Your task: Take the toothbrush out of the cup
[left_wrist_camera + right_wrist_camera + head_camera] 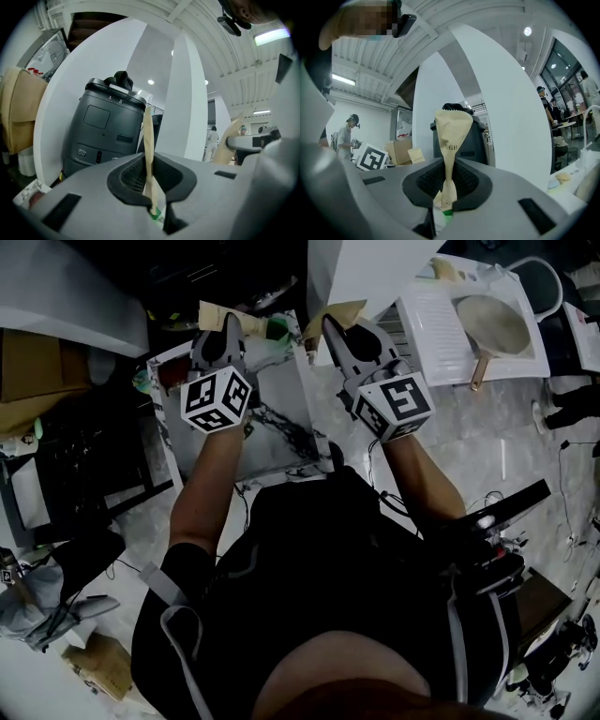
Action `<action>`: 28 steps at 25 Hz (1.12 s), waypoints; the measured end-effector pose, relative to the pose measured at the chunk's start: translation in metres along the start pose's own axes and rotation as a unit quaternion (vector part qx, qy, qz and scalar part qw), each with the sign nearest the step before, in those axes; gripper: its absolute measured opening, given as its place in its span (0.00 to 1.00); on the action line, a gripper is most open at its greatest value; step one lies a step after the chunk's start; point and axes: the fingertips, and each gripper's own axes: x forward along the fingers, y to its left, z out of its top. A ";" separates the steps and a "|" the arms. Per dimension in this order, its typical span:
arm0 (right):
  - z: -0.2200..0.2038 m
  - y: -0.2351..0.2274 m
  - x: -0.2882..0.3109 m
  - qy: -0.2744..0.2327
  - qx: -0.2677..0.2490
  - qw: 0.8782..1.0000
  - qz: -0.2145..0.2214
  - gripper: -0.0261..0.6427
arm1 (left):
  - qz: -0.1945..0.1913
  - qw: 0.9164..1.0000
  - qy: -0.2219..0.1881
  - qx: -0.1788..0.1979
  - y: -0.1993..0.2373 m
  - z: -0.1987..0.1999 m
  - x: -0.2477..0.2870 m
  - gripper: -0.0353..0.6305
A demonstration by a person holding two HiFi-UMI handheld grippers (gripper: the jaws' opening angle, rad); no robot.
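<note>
A tan paper packet with a green and white middle (275,329) stretches between my two grippers above the table. My left gripper (230,324) is shut on its left end (217,315). In the left gripper view that paper (148,140) stands edge-on between the pads (133,176). The right gripper (331,327) is shut on the other end (343,312). In the right gripper view this end fans out above the jaws as a printed tan flap (452,136), with a bit of green below. No cup shows in any view.
A marble-patterned table top (281,418) lies below the grippers. A white tray (427,338) with a pan (492,324) sits at the upper right. A dark grey machine (103,136) and a white pillar (187,103) stand ahead. Cardboard boxes (28,362) are at the left.
</note>
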 end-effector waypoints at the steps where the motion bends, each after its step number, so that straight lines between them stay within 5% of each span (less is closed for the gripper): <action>1: 0.003 0.003 0.000 -0.001 0.000 1.000 0.000 0.11 | -0.002 1.000 -0.003 0.000 -0.002 0.005 -0.005 0.10; 7: 0.016 0.020 0.000 -0.015 -0.005 1.000 0.009 0.11 | -0.007 1.000 -0.021 0.012 -0.007 0.032 -0.042 0.10; 12: 0.025 0.035 -0.002 -0.020 -0.014 1.000 0.020 0.11 | 0.012 0.998 0.002 0.067 -0.008 0.041 -0.071 0.10; 17: 0.030 0.048 -0.002 -0.025 -0.014 0.999 0.030 0.11 | 0.002 0.999 -0.010 0.037 -0.010 0.053 -0.093 0.10; 28: 0.042 0.073 -0.005 -0.029 -0.025 0.998 0.054 0.11 | 0.004 0.999 -0.024 0.032 -0.016 0.073 -0.129 0.10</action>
